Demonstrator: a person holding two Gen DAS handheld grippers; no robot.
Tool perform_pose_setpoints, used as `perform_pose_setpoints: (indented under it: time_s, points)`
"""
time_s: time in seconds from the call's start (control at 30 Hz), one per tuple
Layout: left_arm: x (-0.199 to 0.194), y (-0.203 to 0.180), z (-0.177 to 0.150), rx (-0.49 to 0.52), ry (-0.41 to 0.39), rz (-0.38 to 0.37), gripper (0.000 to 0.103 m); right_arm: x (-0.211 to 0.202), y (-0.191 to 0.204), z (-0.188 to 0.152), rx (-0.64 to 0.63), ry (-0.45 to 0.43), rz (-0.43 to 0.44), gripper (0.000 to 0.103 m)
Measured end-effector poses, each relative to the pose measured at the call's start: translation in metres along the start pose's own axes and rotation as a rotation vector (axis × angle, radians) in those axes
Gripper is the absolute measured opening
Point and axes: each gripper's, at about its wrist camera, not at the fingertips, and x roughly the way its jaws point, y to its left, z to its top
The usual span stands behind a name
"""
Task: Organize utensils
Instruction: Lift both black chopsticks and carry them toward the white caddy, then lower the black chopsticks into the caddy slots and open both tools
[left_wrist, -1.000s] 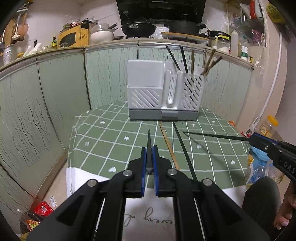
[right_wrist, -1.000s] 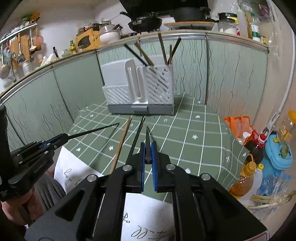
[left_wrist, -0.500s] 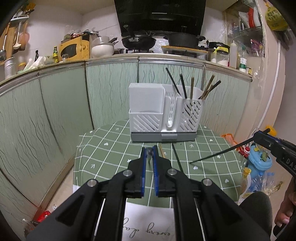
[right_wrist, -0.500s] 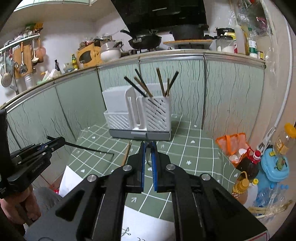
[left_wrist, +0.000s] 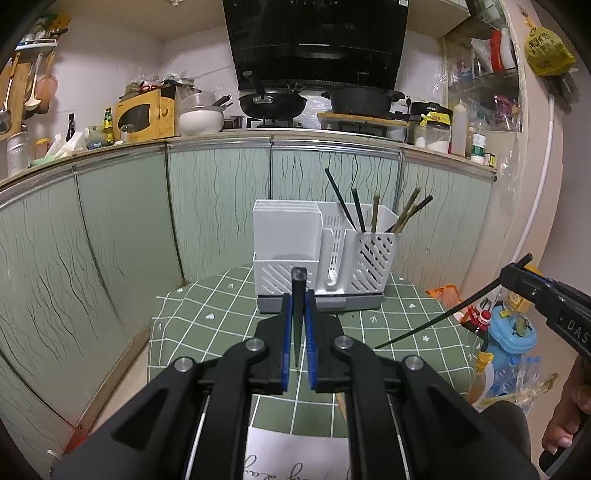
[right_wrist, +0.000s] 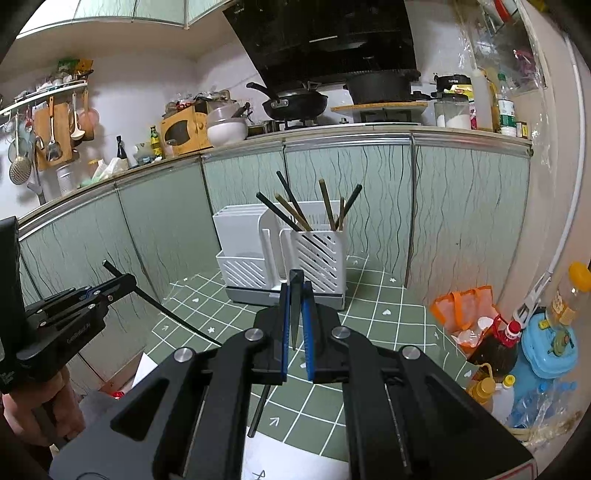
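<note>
Black plastic fills the near foreground of both wrist views. The left hand-held gripper (left_wrist: 297, 328) has its blue-lined jaws clamped together on a dark chopstick (left_wrist: 297, 295), whose blunt end sticks up past the fingertips. The right hand-held gripper (right_wrist: 295, 325) is clamped the same way on a second dark chopstick (right_wrist: 294, 299). Seen from the left wrist, that second stick slants through the air at about 3 o'clock; seen from the right wrist, the left one's stick slants at about 9 o'clock, with part of a hand (right_wrist: 40, 410) below it.

Under the grippers lies the desk (left_wrist: 221, 317), covered in a green checked cloth, with white lettered paper (left_wrist: 295, 458) at 6 o'clock. Another dark chopstick (right_wrist: 260, 410) lies on the cloth, partly hidden by the right gripper.

Farther off, at 12 o'clock, stands a white slotted utensil holder (left_wrist: 321, 254); several chopsticks (left_wrist: 373, 218) lean in its right compartment. Behind it run pale green cabinet doors (left_wrist: 218, 206).
</note>
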Motion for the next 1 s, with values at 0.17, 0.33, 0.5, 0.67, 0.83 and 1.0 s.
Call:
perform_pose_setpoints:
  time_s: [0.17,0.33,0.5,0.67,0.83,1.0]
  points:
    - [0.000,0.000,0.012,0.006,-0.009,-0.010,0.008,-0.001,0.002,0.012,-0.022,-0.007,0.009,0.006]
    - [0.005,-0.001,0.029,0.002,-0.011,-0.039,0.008,0.001,-0.002,0.034,-0.044,0.000,0.015,0.006]
    - [0.013,0.004,0.050,-0.015,0.005,-0.082,0.008,0.004,-0.008,0.059,-0.063,0.010,0.029,0.006]
    - [0.018,0.002,0.069,0.008,-0.002,-0.131,0.008,0.007,-0.017,0.086,-0.065,0.017,0.047,0.006]
    - [0.022,-0.002,0.090,0.034,-0.008,-0.179,0.008,0.008,-0.024,0.115,-0.067,0.011,0.056,0.006]
    - [0.020,-0.009,0.121,0.061,-0.039,-0.219,0.008,0.010,-0.025,0.142,-0.083,0.000,0.068,0.006]
